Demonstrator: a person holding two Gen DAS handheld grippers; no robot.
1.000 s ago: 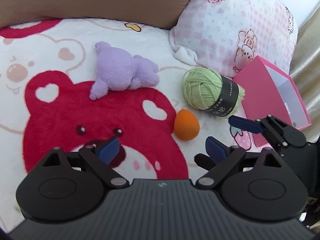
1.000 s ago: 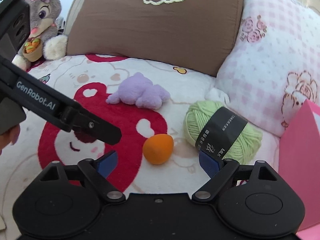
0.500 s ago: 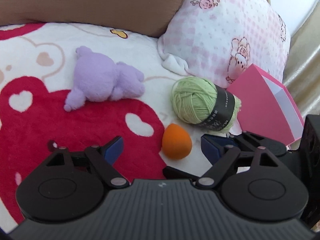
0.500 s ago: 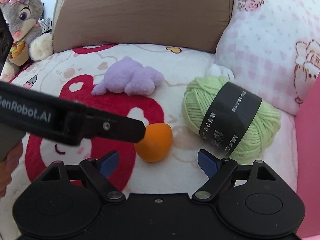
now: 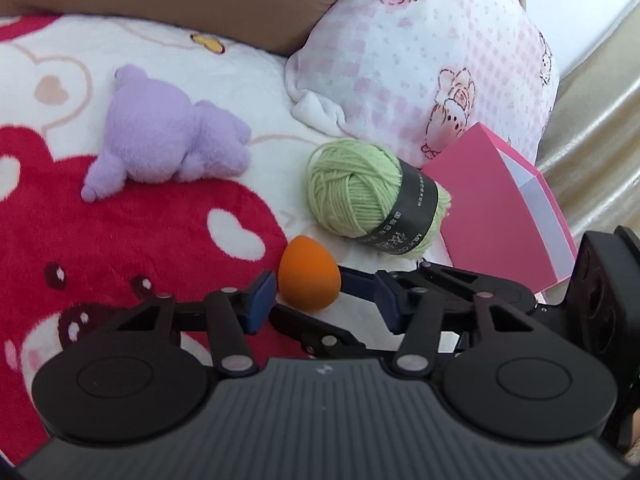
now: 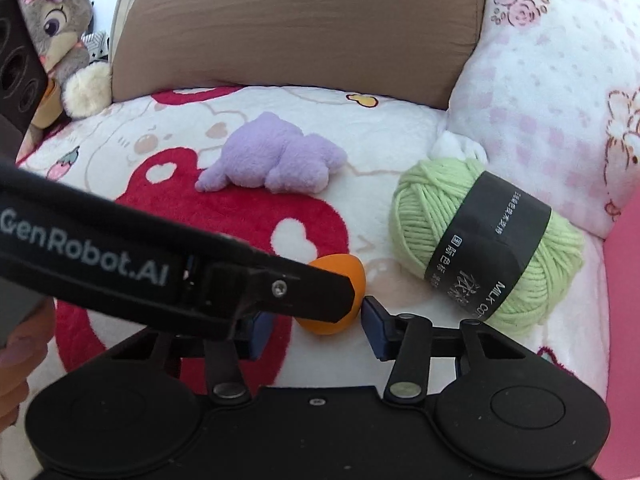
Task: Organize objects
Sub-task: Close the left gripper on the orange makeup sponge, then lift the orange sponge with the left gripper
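An orange egg-shaped sponge (image 5: 308,276) lies on the bear-print blanket (image 5: 120,240); it also shows in the right wrist view (image 6: 344,280). My left gripper (image 5: 320,300) is open, its jaws narrowed, with the sponge between its blue pads. My right gripper (image 6: 316,328) is open too, its jaws narrowed, its pads on either side of the same sponge; the left gripper's finger crosses in front of it. A green yarn ball (image 5: 372,196) with a black band and a purple plush toy (image 5: 168,140) lie just beyond. A pink box (image 5: 508,208) stands open at the right.
A pink-and-white pillow (image 5: 424,52) and a brown cushion (image 6: 296,28) back the blanket. A grey rabbit plush (image 6: 60,40) sits at far left in the right wrist view. A beige curtain (image 5: 596,128) hangs behind the box.
Both grippers have moved forward onto the orange sponge and their jaws have narrowed around it. The left gripper's finger now crosses in front of the right gripper.
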